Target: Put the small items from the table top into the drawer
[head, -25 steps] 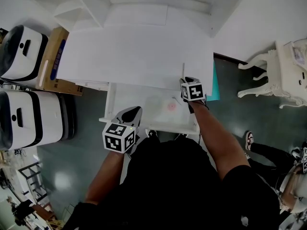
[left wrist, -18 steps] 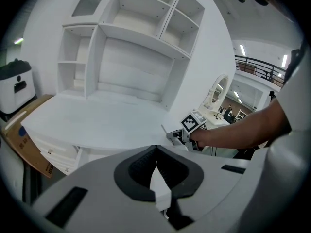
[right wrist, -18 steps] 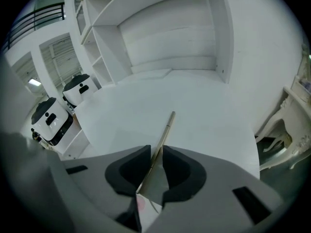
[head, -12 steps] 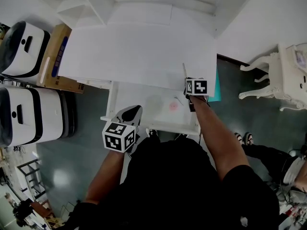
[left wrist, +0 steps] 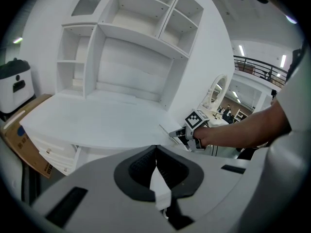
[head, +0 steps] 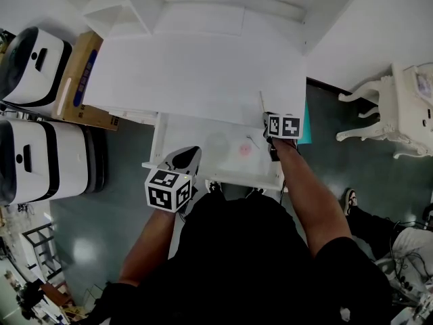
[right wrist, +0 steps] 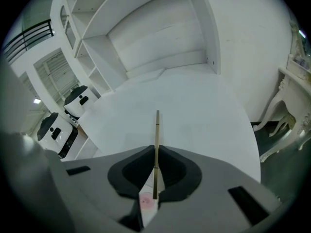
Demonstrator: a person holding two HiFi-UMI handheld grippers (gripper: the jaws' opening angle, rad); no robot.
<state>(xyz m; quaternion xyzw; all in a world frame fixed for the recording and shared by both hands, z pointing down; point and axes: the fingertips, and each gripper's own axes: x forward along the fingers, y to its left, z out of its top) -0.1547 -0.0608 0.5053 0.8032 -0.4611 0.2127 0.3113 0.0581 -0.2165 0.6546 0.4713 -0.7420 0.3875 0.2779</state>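
Note:
A thin brown stick [head: 262,104] lies at the front right edge of the white table top [head: 196,73]. My right gripper [head: 270,118] is at its near end; in the right gripper view the stick [right wrist: 156,140] runs straight out between the shut jaws of that gripper [right wrist: 155,152]. Below the table edge the white drawer [head: 157,141] stands open, with a small pink item [head: 245,149] and a thin dark item [head: 251,139] on its floor. My left gripper [head: 192,154] hovers at the drawer's front left, shut and holding nothing, as the left gripper view [left wrist: 155,152] shows.
Two white machines [head: 34,59] [head: 40,168] and a cardboard box [head: 78,80] stand left of the desk. White shelving [head: 203,5] rises at the back. A teal object [head: 306,124] sits by the table's right edge, and ornate white furniture [head: 406,107] stands further right.
My right gripper has shifted a little to the right and up to the table's edge, onto the stick's near end. The left gripper has stayed put.

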